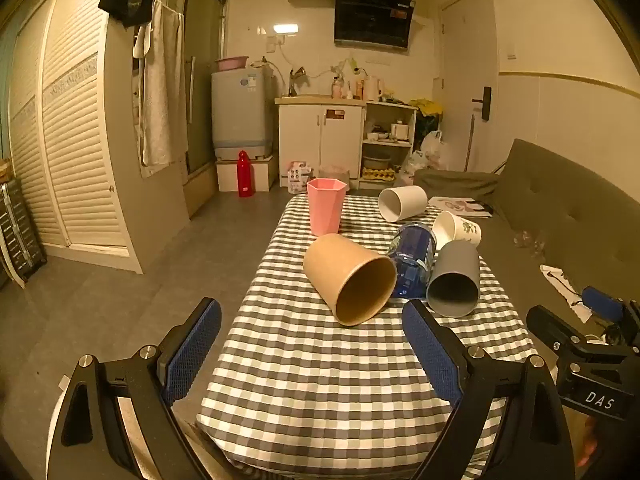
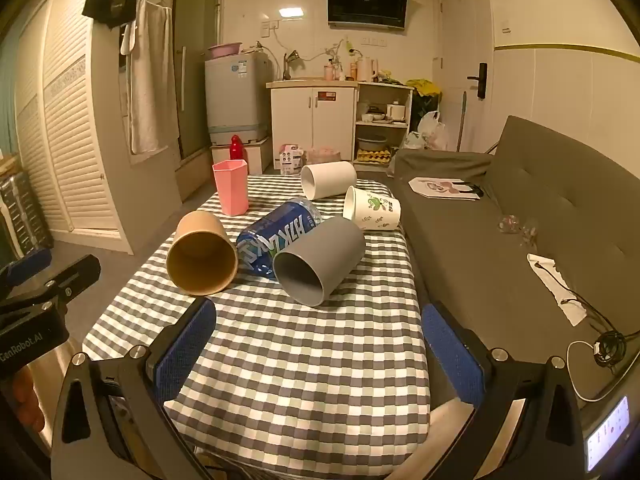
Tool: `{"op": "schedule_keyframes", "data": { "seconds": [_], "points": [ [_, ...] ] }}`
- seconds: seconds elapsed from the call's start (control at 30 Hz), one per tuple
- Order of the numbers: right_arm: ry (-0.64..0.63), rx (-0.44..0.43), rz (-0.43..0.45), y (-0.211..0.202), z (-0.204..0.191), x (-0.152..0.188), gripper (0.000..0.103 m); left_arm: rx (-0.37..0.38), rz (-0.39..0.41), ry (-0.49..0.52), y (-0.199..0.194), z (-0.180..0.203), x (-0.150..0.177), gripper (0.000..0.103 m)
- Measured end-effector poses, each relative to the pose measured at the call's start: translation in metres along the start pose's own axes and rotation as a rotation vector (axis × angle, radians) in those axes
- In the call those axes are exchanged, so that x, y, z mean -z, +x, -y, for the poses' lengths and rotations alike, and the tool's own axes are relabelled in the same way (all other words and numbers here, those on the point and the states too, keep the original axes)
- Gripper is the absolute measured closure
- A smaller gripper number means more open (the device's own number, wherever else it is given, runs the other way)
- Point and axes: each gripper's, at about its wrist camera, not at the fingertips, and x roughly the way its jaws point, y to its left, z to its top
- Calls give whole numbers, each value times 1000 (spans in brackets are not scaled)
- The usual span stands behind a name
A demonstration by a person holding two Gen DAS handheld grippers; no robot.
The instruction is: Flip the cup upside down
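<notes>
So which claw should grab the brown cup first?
Probably the left claw: the brown cup lies right ahead between its open fingers. The right claw faces the grey cup instead.

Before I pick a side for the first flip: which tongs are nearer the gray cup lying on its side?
Right. The right tongs sit open just short of the gray cup, its mouth facing them. The left tongs are open off to its left, facing the brown paper cup.

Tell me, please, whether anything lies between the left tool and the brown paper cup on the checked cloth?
Nothing visible does. The left tool is open, with only bare checked cloth between it and the brown paper cup, whose mouth faces it. The blue can lies against the cup's right side, not in front.
</notes>
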Motion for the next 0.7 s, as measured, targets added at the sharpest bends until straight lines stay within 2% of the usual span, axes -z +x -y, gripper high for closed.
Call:
{"op": "schedule_keyframes", "data": {
  "seconds": [0.13, 0.7],
  "points": [
    [-3, 2, 2, 0, -1, 0, 0, 1, 27, 0, -2, -3, 3, 9],
    [-14, 5, -3, 2, -3, 1, 0, -17, 2, 0, 0, 0, 0, 9]
  ]
}}
